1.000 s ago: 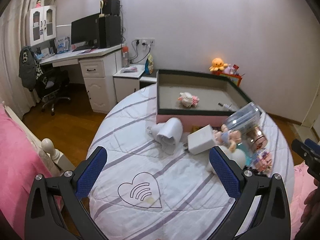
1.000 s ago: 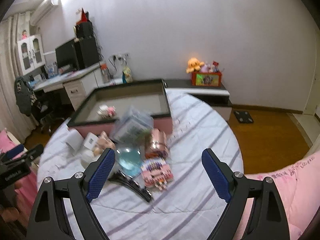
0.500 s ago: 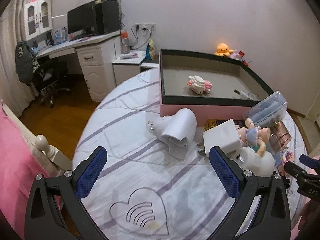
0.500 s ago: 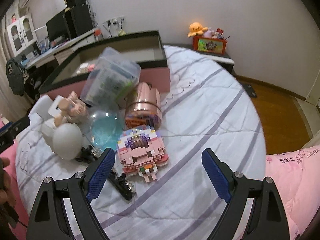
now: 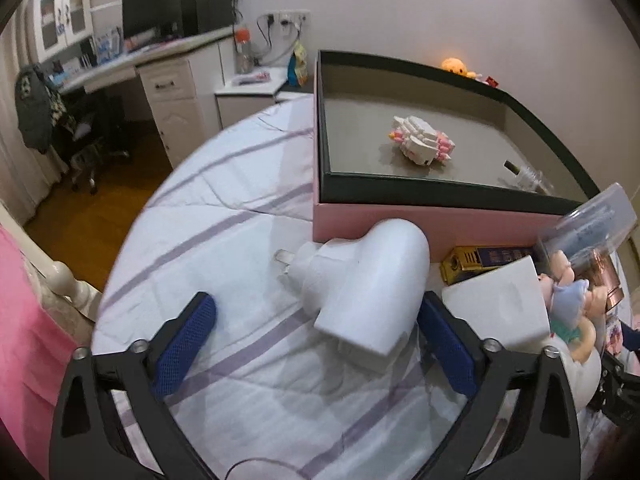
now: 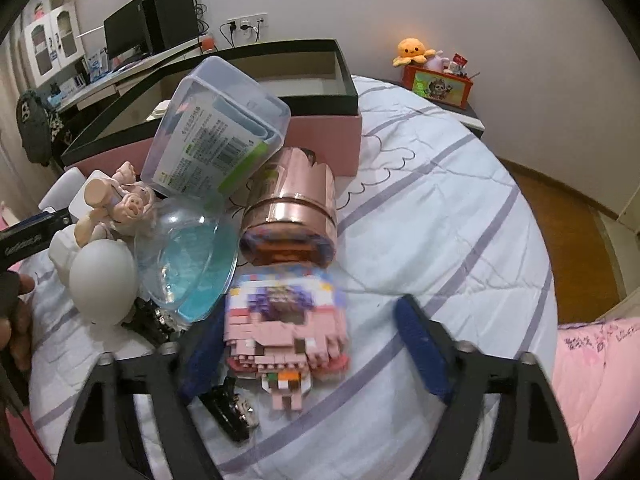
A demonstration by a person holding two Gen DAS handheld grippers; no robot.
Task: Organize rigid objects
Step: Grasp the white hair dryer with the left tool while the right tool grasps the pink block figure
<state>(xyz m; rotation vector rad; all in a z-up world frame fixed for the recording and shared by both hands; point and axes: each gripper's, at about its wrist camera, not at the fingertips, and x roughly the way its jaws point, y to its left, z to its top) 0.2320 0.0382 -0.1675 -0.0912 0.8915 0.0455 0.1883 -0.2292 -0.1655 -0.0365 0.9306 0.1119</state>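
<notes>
Left wrist view: the left gripper (image 5: 316, 338) is spread wide, its fingers flanking the white plug adapter (image 5: 366, 286) lying against the pink box's (image 5: 400, 222) front wall. Right wrist view: the right gripper (image 6: 310, 350) gapes around the pink brick figure (image 6: 286, 326) on the bedspread (image 6: 440, 220).

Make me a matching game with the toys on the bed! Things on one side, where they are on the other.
Things:
1. white block toy
2. pink block toy
3. white plug
4. orange plush

Places:
A. between the right gripper's fingers
B. inside the box
C. by the wall
D. in front of the left gripper

Pairs: 1-B, 2-A, 3-D, 4-C
</notes>
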